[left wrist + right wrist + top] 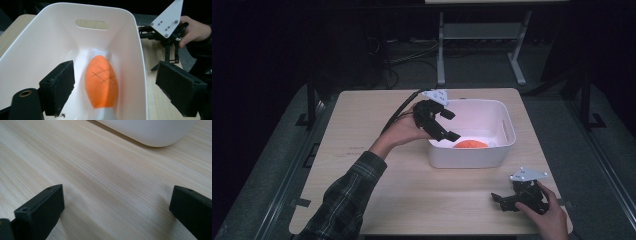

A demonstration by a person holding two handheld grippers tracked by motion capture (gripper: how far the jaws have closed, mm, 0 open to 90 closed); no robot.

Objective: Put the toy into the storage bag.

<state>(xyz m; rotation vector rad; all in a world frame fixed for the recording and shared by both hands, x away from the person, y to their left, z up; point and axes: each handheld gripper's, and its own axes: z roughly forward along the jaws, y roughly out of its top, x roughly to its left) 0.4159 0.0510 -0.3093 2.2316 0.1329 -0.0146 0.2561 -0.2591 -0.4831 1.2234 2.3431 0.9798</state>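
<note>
White bin [492, 152] stands on the wooden surface [377, 200], with an orange object [101, 81] lying inside. Left hand-held gripper [451, 125] hangs over the bin's left rim, jaws wide. Right hand-held gripper [501, 201] rests near the right edge, jaws wide and empty.
</note>
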